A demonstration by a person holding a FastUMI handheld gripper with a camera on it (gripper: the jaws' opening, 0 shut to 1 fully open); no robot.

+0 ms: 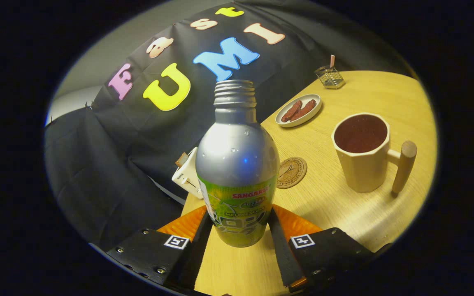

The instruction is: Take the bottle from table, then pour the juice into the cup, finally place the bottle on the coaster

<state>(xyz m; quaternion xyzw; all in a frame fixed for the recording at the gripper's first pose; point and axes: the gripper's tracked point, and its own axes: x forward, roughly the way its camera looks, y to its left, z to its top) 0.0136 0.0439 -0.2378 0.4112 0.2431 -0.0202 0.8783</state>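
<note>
Gripper view: the gripper (237, 230) pinches the bottle (237, 172); keep it upright, lower squarely onto the coaster (291, 172) mid-tabletop.

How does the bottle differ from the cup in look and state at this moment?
The bottle is silver metal with a green label, and the cup is cream with a wooden handle. The bottle has a narrow threaded neck; the cup has a wide mouth showing dark liquid inside. The bottle sits between the gripper fingers, which press on its sides; the cup stands free on the table. Both are uncapped and upright.
</note>
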